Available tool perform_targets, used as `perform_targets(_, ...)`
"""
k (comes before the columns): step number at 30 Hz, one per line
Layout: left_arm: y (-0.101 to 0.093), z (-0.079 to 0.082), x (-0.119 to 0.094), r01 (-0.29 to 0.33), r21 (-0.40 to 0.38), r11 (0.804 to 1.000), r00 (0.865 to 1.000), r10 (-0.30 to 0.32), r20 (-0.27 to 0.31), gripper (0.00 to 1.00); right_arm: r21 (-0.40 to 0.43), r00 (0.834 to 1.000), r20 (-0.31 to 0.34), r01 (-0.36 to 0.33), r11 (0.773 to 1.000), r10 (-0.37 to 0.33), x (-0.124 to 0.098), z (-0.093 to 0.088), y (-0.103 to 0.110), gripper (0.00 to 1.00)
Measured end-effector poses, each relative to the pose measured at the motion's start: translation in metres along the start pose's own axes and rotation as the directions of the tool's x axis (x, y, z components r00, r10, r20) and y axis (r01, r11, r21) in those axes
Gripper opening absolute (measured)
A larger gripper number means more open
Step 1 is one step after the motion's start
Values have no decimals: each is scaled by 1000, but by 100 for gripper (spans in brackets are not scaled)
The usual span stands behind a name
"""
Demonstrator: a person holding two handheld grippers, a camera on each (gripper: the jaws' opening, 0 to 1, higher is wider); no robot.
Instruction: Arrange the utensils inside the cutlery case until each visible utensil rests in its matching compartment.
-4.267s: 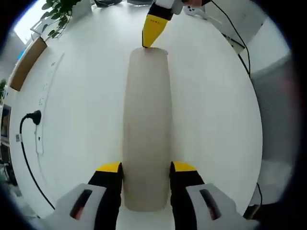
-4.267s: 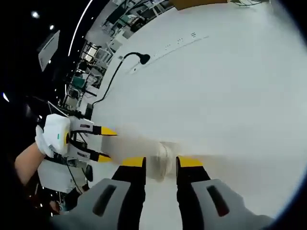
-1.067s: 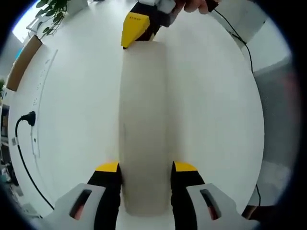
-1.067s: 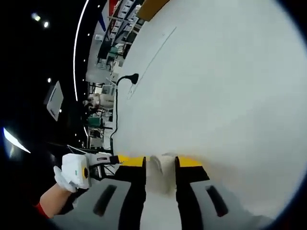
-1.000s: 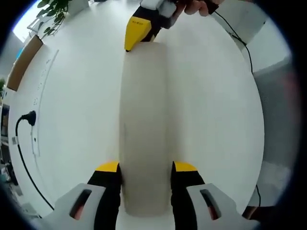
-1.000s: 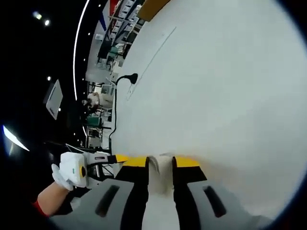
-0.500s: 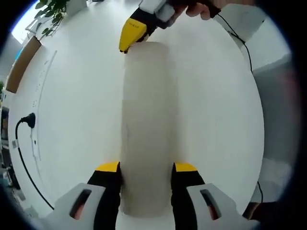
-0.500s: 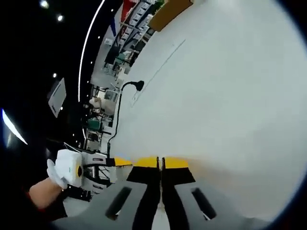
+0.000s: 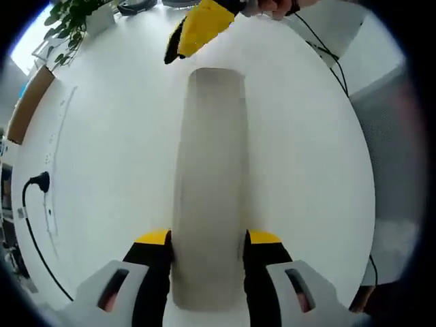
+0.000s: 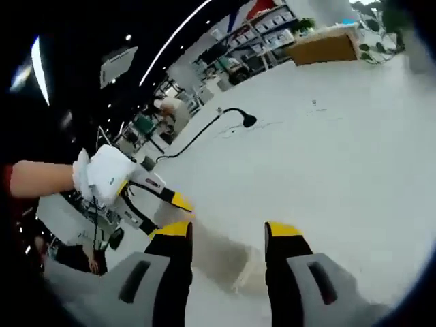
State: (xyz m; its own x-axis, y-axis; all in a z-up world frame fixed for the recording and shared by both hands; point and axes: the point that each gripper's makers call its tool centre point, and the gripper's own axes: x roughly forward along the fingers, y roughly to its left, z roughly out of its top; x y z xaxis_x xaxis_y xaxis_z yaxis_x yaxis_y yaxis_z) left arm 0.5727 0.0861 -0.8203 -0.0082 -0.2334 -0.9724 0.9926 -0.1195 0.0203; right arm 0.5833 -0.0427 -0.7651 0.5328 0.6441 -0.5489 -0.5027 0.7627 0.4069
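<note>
A long pale grey cutlery case (image 9: 211, 170), closed, lies on the white table (image 9: 306, 170) and runs away from me. My left gripper (image 9: 208, 237) is shut on its near end, one jaw against each long side. The right gripper (image 9: 187, 37), yellow-tipped, hovers just beyond the case's far end, apart from it. In the right gripper view my right gripper (image 10: 228, 230) stands open above that end of the case (image 10: 218, 262), which is blurred. The left gripper (image 10: 167, 212) shows at the left, held by a gloved hand (image 10: 102, 174). No utensils are in sight.
A black cable with a plug (image 9: 37, 184) and a power strip lie along the table's left side. A plant (image 9: 68, 17) and a brown box (image 9: 27, 109) sit at the far left edge. Another cable (image 9: 327, 54) runs at the far right. The plug (image 10: 242, 117) and box (image 10: 327, 48) lie beyond.
The right gripper had closed on the case's far end, slipped off shut, and now has opened and lifted away from it. The left gripper keeps its hold.
</note>
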Motion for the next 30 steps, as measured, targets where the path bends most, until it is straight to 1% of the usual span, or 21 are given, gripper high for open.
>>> perform_targets(2,-1,-5,-2,-12,24,1000,1000,12,-6,42,-126,999,-50,1,992,-7,-1,-5,7,49)
perform_targets(3,-1,-7,-4,-18,23,1000,1000,18,-4,42,-223,995,-95,9,975,-31,-1,-10,9,51)
perform_targets(4,-1,-8,-6,-24,19,1000,1000,24,4,42,-274,991,-129,1,962,-38,0,-13,11,53)
perform_targets(6,-3,-5,-9,-32,-30,999,998,34,54,41,-384,979,-195,-29,923,-51,5,-18,17,58)
perform_targets(7,-4,-7,-10,-34,-28,999,997,35,64,41,-448,973,-224,-56,892,-52,8,-20,22,58)
perform_targets(11,-6,-15,-13,-30,-76,997,993,39,115,41,-558,944,-326,-156,815,-43,17,-19,34,59)
perform_targets(14,5,-14,-29,-54,-180,982,971,94,222,44,-641,915,-398,-225,734,-68,26,-15,38,59)
perform_targets(15,9,-17,-39,-26,-288,957,958,106,266,45,-659,911,-405,-231,716,-80,29,-13,38,60)
perform_targets(17,19,-21,-55,-2,-409,913,932,150,329,46,-667,903,-425,-268,695,-59,37,-10,43,62)
perform_targets(18,26,-27,-67,-2,-458,889,915,186,357,45,-661,902,-427,-266,702,-60,42,-7,44,64)
perform_targets(19,29,-36,-76,15,-509,861,906,203,371,45,-659,900,-433,-275,700,-54,45,-7,45,65)
perform_targets(21,26,-48,-84,78,-582,809,900,194,390,45,-642,894,-446,-287,711,-42,51,-7,47,67)
perform_targets(22,21,-60,-88,125,-654,746,907,181,380,46,-637,891,-452,-289,714,-43,52,-9,46,67)
perform_targets(23,20,-65,-90,147,-680,718,902,184,390,47,-633,883,-468,-300,714,-44,53,-13,46,66)
perform_targets(24,21,-70,-94,183,-726,663,882,216,419,49,-634,877,-478,-306,710,-48,55,-16,46,65)
perform_targets(25,25,-77,-94,208,-756,621,871,234,432,49,-638,864,-500,-322,700,-58,56,-21,44,65)
perform_targets(26,26,-83,-97,246,-791,560,853,263,451,48,-640,857,-512,-331,694,-63,56,-24,44,64)
perform_targets(27,25,-85,-98,275,-809,520,840,279,465,47,-636,844,-532,-345,690,-69,56,-29,43,64)
perform_targets(28,24,-89,-99,317,-830,458,821,305,482,47,-639,835,-545,-352,684,-79,57,-32,42,63)
perform_targets(29,21,-90,-99,347,-837,424,809,316,496,47,-641,833,-547,-355,680,-81,57,-32,41,63)
perform_targets(30,18,-90,-99,377,-841,389,797,327,508,47,-659,824,-558,-367,657,-99,59,-35,39,63)
